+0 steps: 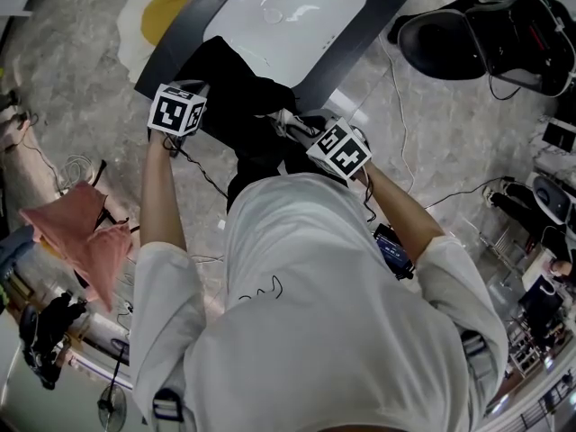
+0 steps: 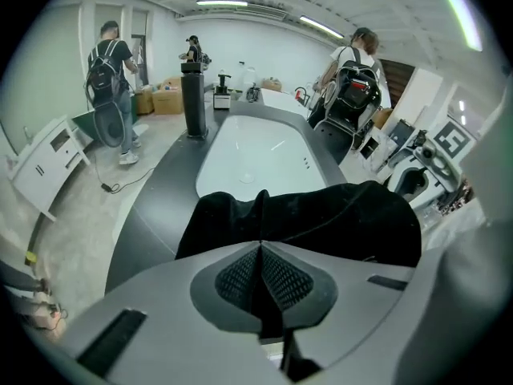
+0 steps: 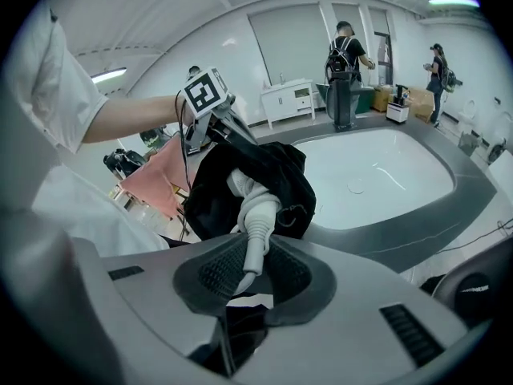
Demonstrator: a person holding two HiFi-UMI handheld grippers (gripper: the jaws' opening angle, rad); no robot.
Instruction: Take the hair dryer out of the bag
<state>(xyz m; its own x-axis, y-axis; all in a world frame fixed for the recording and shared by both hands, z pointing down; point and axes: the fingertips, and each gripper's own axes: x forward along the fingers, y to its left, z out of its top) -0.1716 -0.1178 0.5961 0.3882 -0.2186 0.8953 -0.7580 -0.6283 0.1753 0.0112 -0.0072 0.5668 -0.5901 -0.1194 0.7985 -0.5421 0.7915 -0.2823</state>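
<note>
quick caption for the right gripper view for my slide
The right gripper pinches the hair dryer's white cord at the mouth of the black bag, whose edge the left gripper holds.

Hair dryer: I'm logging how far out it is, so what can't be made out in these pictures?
- Hair dryer's body: right gripper view shows only its white cord, clamped by the right gripper; the black bag hides the rest.
- Bag's mouth: left gripper view, hidden behind the fold pinched by the left gripper.
- Both jaws: head view, covered by the marker cubes.
</note>
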